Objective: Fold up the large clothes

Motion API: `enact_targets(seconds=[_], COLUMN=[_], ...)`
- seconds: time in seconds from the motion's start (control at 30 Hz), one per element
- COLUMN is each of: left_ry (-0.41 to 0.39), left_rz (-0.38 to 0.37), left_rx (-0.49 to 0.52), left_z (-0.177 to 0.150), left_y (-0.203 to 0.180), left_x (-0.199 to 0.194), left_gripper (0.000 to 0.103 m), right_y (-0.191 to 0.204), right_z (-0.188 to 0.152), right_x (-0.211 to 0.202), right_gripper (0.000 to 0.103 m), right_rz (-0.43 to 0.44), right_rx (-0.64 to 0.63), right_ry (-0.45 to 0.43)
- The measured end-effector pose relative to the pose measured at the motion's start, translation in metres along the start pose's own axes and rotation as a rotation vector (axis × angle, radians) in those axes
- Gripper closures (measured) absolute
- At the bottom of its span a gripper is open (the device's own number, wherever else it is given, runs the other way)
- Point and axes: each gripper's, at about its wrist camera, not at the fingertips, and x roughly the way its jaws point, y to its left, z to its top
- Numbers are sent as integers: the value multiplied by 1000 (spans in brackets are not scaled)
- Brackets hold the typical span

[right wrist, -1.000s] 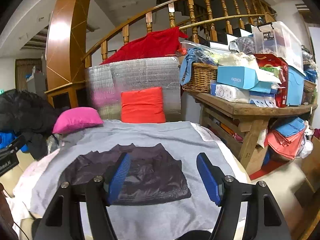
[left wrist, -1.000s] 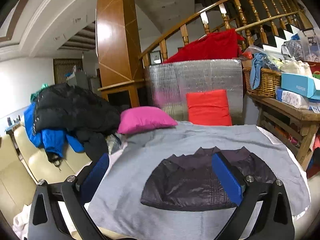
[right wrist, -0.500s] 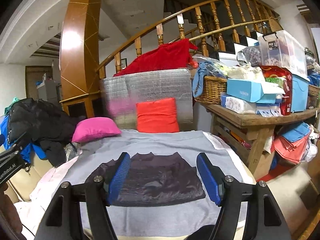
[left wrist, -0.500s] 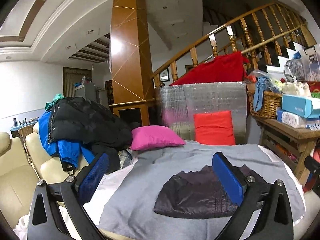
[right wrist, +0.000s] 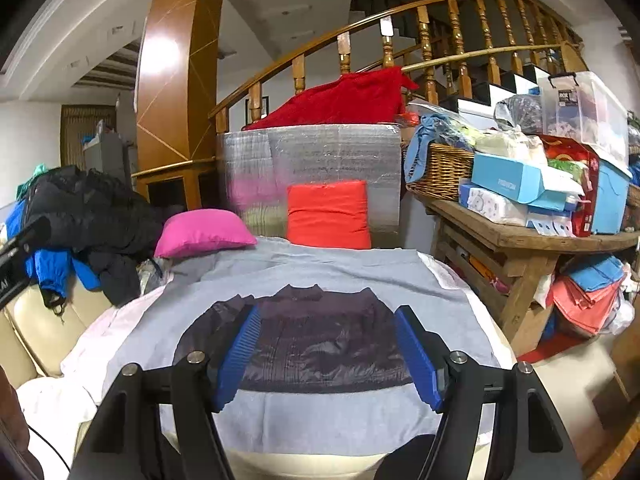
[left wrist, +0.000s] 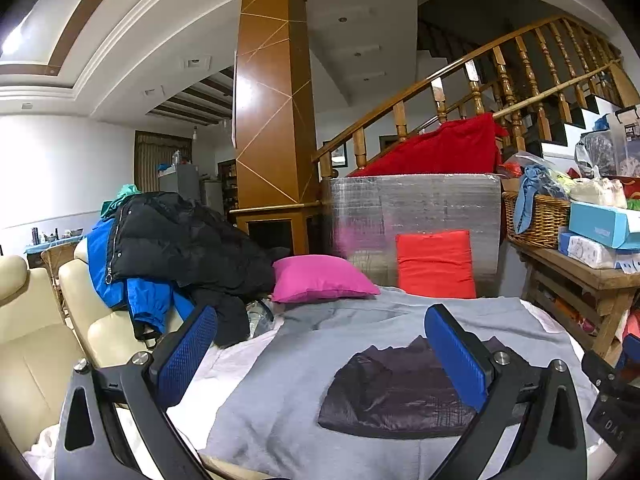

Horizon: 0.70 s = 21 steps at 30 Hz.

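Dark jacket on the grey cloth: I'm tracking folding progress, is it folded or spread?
Folded: the dark jacket lies as a compact flat block, no sleeves sticking out, on the grey cloth.

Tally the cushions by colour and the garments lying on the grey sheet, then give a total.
Pink cushion: 1
Orange-red cushion: 1
Dark folded jacket on the grey sheet: 1
Total: 3
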Motion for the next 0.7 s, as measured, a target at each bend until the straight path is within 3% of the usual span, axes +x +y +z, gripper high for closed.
enact_targets(seconds=[0.37, 0.7], left_ry=[0, -5], left_rz=[-10, -10], left_rx=[-3, -11], left_z=[0, 0], left_y=[4, 5], left_x=[-2, -4], left_gripper=[0, 0], right_y=[6, 7], right_z=[3, 3], right_x=[-16, -13], right_gripper=[30, 30], right_rz=[-33, -39], right_rx=[-21, -25], right_ry=[-66, -51])
